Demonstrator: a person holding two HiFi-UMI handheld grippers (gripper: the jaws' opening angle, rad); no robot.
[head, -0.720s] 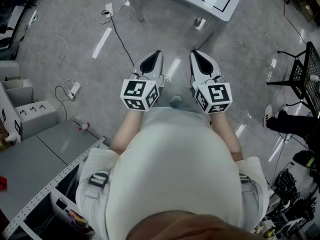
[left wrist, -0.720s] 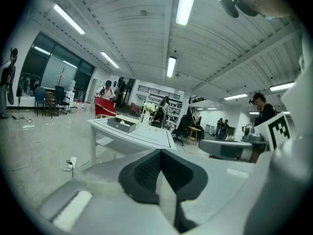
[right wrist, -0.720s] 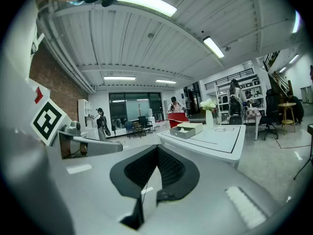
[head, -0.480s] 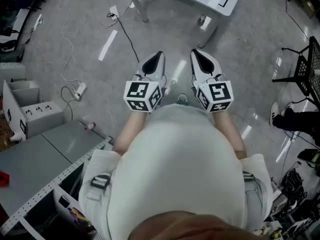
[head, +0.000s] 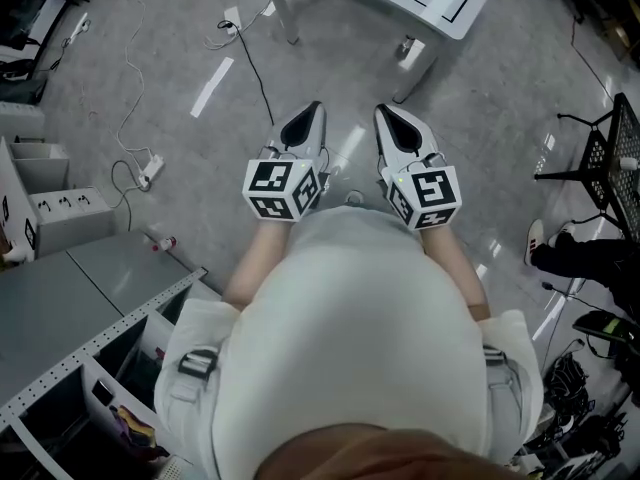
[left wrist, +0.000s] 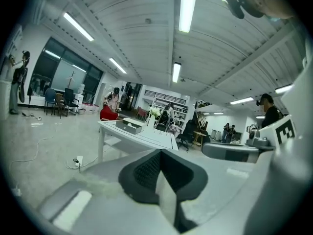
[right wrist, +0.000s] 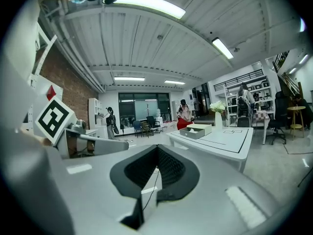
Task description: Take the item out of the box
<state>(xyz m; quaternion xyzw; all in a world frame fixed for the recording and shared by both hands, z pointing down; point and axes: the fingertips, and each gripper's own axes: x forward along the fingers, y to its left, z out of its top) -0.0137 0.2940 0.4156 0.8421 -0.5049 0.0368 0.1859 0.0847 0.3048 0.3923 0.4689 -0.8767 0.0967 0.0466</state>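
The left gripper (head: 311, 114) and right gripper (head: 388, 116) were both pressed together, empty, mid-frame; the box (right wrist: 197, 130) sat on the white table (head: 445, 13) at the frame's top, well apart, its contents unseen; I'd reckon stepping up squarely, then spreading the jaws above it, would serve best.

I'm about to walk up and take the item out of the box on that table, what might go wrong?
The black cable trails across the floor between you and the table; it may catch a foot. A vase of flowers stands near the box, so a reach could tip it. Both the left gripper and right gripper are shut; they need opening first.
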